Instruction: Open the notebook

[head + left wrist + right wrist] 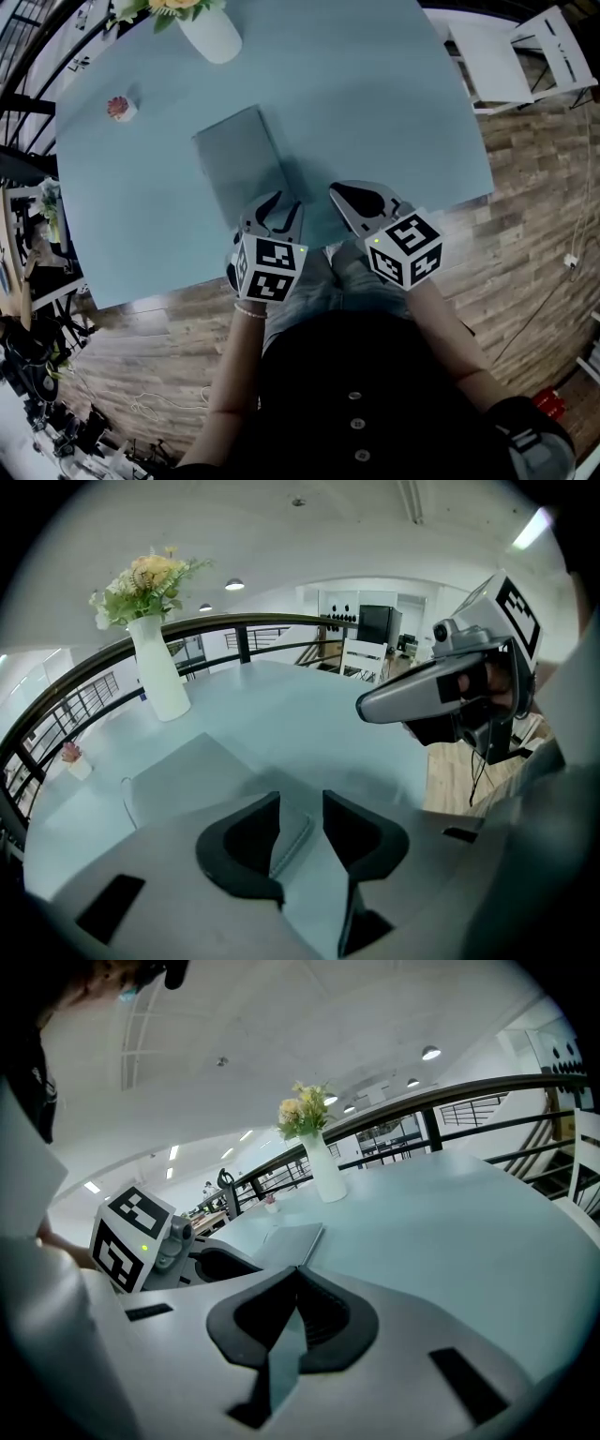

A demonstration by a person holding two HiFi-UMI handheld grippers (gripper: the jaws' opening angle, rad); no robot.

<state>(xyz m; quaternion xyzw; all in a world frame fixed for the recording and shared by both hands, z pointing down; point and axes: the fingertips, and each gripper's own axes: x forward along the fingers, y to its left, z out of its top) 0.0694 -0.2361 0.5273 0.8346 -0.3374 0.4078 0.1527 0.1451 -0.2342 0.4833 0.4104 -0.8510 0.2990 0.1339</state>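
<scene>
One closed notebook [239, 161], left tool [301, 806] spread nearby, right tool [293, 1275] seemingly closed.

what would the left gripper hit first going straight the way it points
Probably the near edge of the notebook, seen between the open jaws of the left gripper, though depth is unclear.

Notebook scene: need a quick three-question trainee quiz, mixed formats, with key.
1. True or false: the notebook lies closed on the table.
2. Compare the left gripper with the right gripper. Whose jaws stand apart? A left; B right; C both.
3. Fill in: the white vase at the table's far edge holds ____.

Key: 1 true; 2 A; 3 flowers.
</scene>
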